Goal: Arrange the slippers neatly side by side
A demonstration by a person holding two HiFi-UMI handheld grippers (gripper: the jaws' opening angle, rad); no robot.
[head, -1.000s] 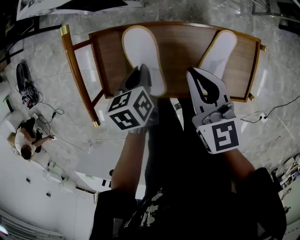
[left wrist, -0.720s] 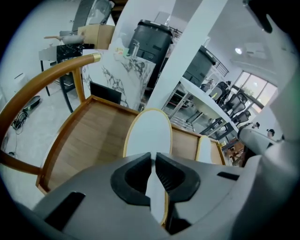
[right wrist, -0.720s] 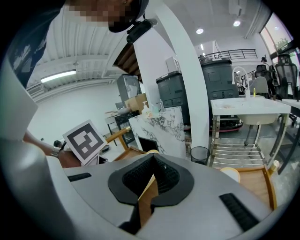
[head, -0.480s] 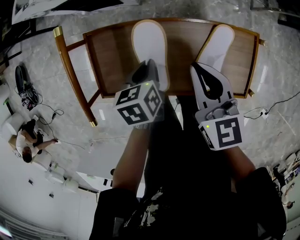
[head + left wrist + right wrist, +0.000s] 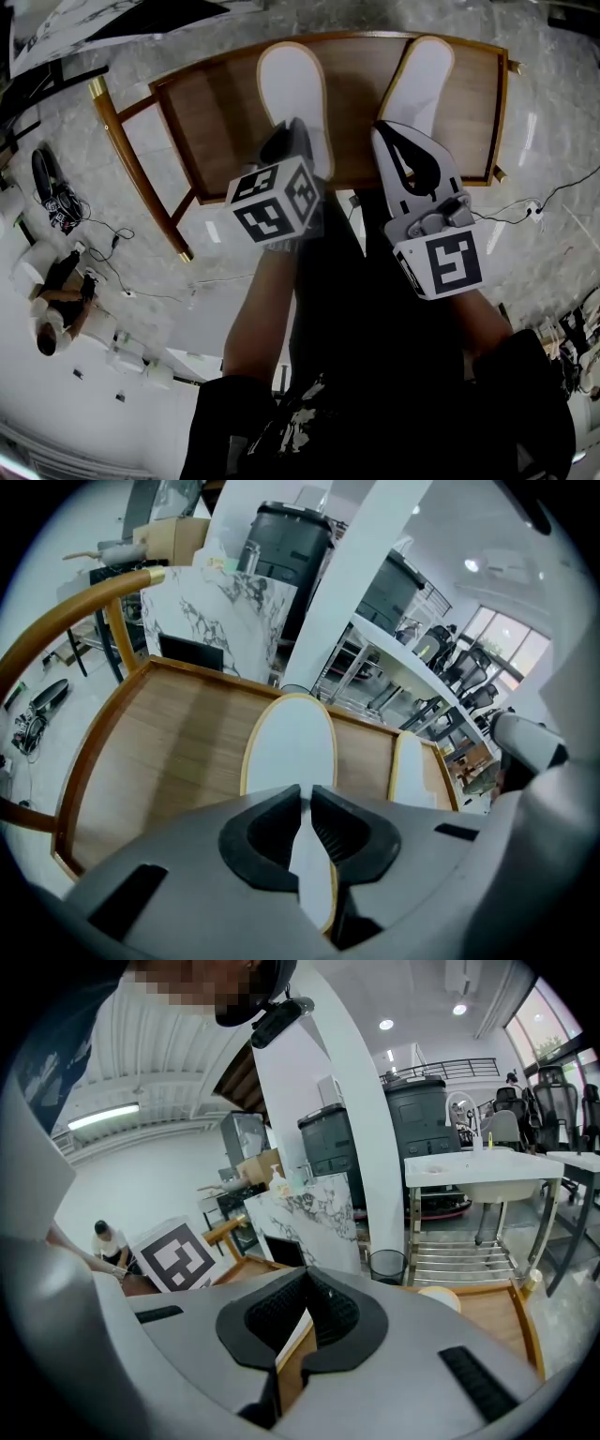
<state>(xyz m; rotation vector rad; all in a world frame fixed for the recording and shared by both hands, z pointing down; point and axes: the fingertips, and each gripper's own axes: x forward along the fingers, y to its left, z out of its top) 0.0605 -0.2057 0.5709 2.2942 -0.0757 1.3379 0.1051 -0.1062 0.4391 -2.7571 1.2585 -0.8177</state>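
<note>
Clamped with the left tongs (image 5: 307,808) on the near end of the left slipper (image 5: 292,89), and shut with the right tongs (image 5: 302,1307) on the thin near edge of the right slipper (image 5: 422,80). Lying flat on the wooden bench (image 5: 220,112), white with tan rim, apart and not parallel, bare wood between. Under the bench, pale marble floor (image 5: 553,112).
</note>
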